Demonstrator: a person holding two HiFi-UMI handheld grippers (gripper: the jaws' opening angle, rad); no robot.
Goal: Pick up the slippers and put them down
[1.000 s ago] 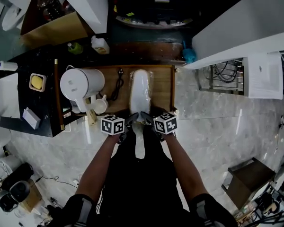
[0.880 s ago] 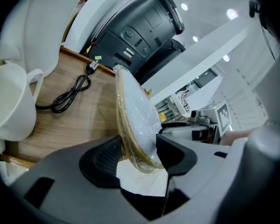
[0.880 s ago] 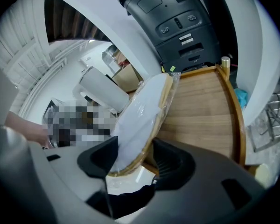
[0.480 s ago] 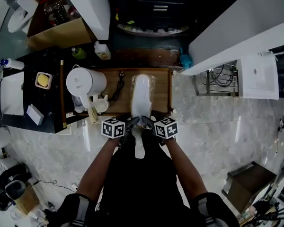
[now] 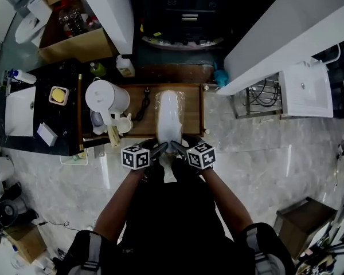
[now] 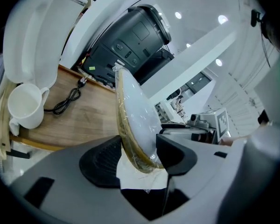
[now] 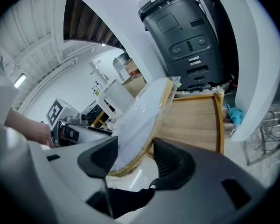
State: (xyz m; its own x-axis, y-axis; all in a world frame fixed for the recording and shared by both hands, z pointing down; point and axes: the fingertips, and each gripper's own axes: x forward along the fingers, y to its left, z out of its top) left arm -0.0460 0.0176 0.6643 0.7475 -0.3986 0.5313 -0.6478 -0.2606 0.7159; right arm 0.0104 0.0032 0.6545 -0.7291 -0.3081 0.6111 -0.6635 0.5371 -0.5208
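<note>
A pair of white slippers (image 5: pixel 169 114) wrapped in clear plastic stretches away from me over the wooden table (image 5: pixel 192 111). My left gripper (image 5: pixel 156 149) and right gripper (image 5: pixel 177 148) hold its near end from either side. In the left gripper view the slippers (image 6: pixel 135 118) stand on edge between the pads of the left gripper (image 6: pixel 139 155), tan sole rim toward the left pad. The right gripper view shows the right gripper (image 7: pixel 136 161) shut on the slippers (image 7: pixel 140 113) the same way. The far end hangs above the wooden table (image 7: pixel 196 120).
A white kettle (image 5: pixel 106 98), a white mug (image 5: pixel 124 124) and a black cable (image 5: pixel 142 105) sit on the table's left part. A black appliance (image 6: pixel 133 36) stands behind it. White counters run at both sides. A black worktop (image 5: pixel 40 113) lies to the left; marble floor surrounds.
Both grippers have risen together, carrying the slippers' near end up with them. The table and the floor look farther off than before.
</note>
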